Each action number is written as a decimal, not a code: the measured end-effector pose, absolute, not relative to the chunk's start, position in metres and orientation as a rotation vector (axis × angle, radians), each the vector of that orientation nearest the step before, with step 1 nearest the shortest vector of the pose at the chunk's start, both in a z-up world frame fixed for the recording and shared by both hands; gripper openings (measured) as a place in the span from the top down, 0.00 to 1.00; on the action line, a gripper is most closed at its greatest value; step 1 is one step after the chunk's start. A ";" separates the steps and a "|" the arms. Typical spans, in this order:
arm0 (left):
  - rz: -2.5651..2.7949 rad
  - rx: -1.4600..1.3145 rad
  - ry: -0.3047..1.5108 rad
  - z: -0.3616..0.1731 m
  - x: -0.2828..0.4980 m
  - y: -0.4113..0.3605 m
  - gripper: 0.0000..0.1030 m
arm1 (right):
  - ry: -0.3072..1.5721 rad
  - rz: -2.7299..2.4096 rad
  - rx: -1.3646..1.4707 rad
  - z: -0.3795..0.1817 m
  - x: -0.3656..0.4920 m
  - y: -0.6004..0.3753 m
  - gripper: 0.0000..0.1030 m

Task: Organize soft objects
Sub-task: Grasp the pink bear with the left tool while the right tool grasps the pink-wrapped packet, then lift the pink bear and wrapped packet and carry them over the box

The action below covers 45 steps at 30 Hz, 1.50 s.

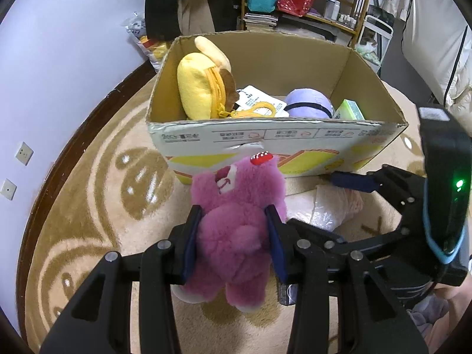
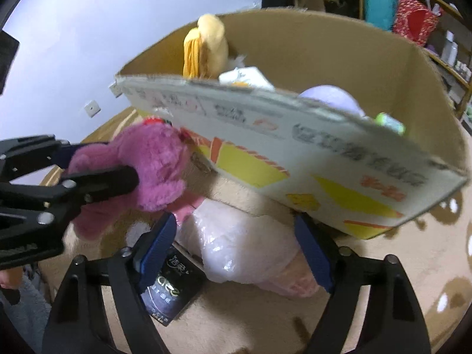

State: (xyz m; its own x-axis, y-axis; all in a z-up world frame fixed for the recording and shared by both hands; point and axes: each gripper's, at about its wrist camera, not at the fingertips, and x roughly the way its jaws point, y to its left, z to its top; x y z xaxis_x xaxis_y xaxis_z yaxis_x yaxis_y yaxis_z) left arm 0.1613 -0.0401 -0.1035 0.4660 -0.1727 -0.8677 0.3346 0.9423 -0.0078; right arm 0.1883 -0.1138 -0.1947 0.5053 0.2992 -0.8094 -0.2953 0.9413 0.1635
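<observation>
A fluffy pink plush bear [image 1: 236,250] hangs just in front of the cardboard box [image 1: 265,138], with my left gripper [image 1: 233,211] shut on its body. The right wrist view shows the same bear [image 2: 156,153] in the left gripper [image 2: 100,162], near the box's front wall [image 2: 295,147]. My right gripper [image 2: 236,221] stands open over a pale pink soft thing in a clear plastic bag [image 2: 244,250] on the rug. Its blue pads flank the bag closely. In the box are a yellow plush [image 1: 197,88] and a lavender plush [image 1: 306,103].
A green packet [image 1: 349,110] and white tags also lie in the box. A dark tissue pack [image 2: 171,289] lies on the beige rug [image 1: 103,206] under the right gripper's left finger. A wall with sockets [image 1: 23,153] is at the left; a crowded shelf [image 1: 309,0] stands behind the box.
</observation>
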 end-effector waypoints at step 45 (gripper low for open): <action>-0.153 0.130 0.858 -0.066 0.125 -0.005 0.61 | 0.911 0.220 0.017 -0.150 0.107 -0.130 0.50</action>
